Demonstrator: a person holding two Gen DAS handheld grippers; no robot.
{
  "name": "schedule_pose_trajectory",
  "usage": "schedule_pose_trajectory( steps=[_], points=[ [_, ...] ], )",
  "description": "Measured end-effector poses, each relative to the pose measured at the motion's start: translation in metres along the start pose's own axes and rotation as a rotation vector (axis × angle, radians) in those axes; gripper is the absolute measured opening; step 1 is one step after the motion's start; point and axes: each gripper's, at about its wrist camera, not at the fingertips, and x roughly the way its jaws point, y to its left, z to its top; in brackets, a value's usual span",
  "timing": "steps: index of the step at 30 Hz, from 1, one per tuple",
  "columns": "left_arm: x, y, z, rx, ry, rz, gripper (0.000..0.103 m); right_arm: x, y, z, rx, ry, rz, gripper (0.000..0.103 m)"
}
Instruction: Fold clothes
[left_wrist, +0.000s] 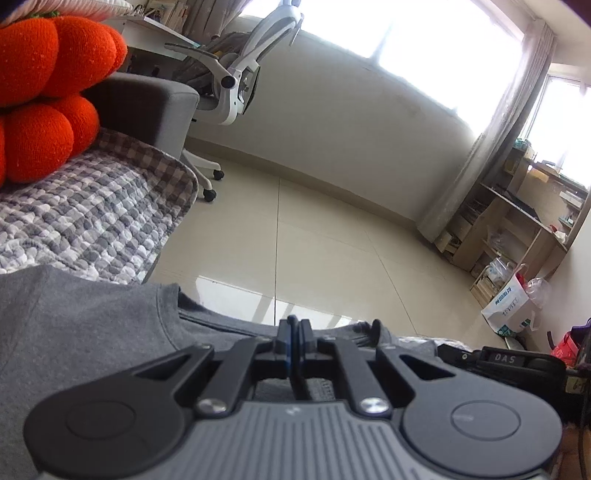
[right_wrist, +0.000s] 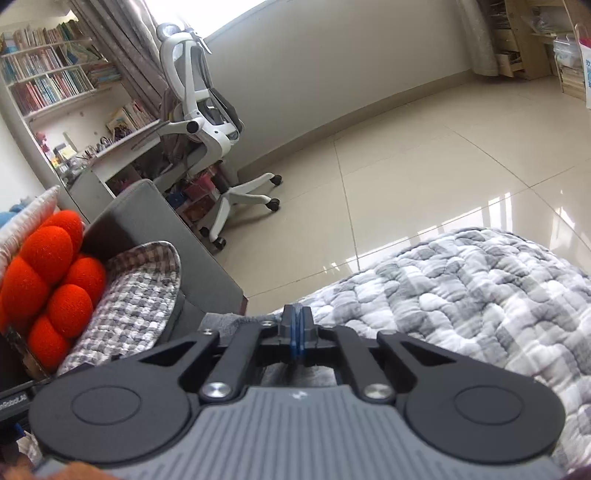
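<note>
Left gripper (left_wrist: 295, 328) fully closed over the grey cotton garment (left_wrist: 92, 325); right gripper (right_wrist: 296, 317) closed, grip contents indeterminate. White paper bag (left_wrist: 508, 306) far right of left fingers, contents unclear.

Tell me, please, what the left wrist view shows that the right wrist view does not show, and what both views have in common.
Only the left wrist view shows the grey T-shirt spread wide, a white paper bag on the floor by wooden shelves, and the bright window.

Only the right wrist view shows the bookshelf full of books.

Both show the orange cushion, the checked quilt, the white office chair, the tiled floor, and a gripper with shut jaws: left gripper, right gripper.
</note>
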Motion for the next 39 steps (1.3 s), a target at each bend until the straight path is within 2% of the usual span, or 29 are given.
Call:
schedule_pose_trajectory(
  steps=[4,8,9,10,11,13,14,15,21,26,30,34,36,37,38,39],
  points=[
    [0.018,0.011,-0.009,-0.010,0.044,-0.002,0.004,0.003,0.003,-0.001,-0.018,0.004,-0.016,0.002],
    [0.019,0.012,-0.008,-0.012,0.061,-0.015,0.007,0.002,0.010,-0.001,-0.052,0.007,-0.014,0.003],
    [0.018,0.011,-0.008,-0.010,0.060,-0.016,0.010,0.001,0.012,-0.001,-0.067,0.007,-0.012,0.005],
    [0.016,0.009,-0.008,-0.007,0.061,-0.017,0.014,-0.001,0.015,-0.001,-0.083,0.004,-0.009,0.016],
    [0.013,0.008,-0.007,-0.005,0.062,-0.017,0.017,-0.005,0.017,-0.001,-0.095,0.000,-0.005,0.016],
    [0.007,0.004,-0.006,0.004,0.062,-0.017,0.031,-0.013,0.020,0.000,-0.102,0.004,0.011,0.021],
    [0.004,0.002,-0.005,0.012,0.061,-0.015,0.034,-0.018,0.022,0.000,-0.104,0.004,0.013,0.031],
    [0.001,-0.001,-0.004,0.021,0.060,-0.010,0.037,-0.023,0.024,0.001,-0.110,0.001,0.010,0.035],
    [-0.016,-0.009,0.001,0.012,0.098,-0.012,0.045,-0.053,0.032,0.003,-0.101,0.007,0.007,0.035],
    [-0.012,-0.002,-0.007,-0.034,0.112,-0.002,0.043,-0.049,0.031,-0.001,-0.016,0.031,0.027,0.037],
    [-0.009,0.006,-0.013,-0.078,0.068,-0.023,0.040,-0.031,0.031,-0.007,0.006,0.047,0.036,0.047],
    [-0.005,0.007,-0.015,-0.067,0.033,-0.027,0.037,-0.015,0.032,-0.006,0.025,0.032,0.048,0.056],
    [-0.001,0.006,-0.018,-0.050,0.023,-0.031,0.031,-0.008,0.034,-0.006,0.012,0.025,0.045,0.056],
    [0.001,0.006,-0.020,-0.042,0.021,-0.032,0.022,-0.005,0.037,-0.007,-0.011,0.021,0.033,0.052],
    [0.003,0.006,-0.021,-0.038,0.020,-0.037,0.013,-0.002,0.040,-0.009,-0.046,0.011,0.007,0.040],
    [0.004,0.006,-0.021,-0.041,0.025,-0.053,0.004,-0.001,0.042,-0.012,-0.077,-0.001,-0.018,0.005]
  ],
)
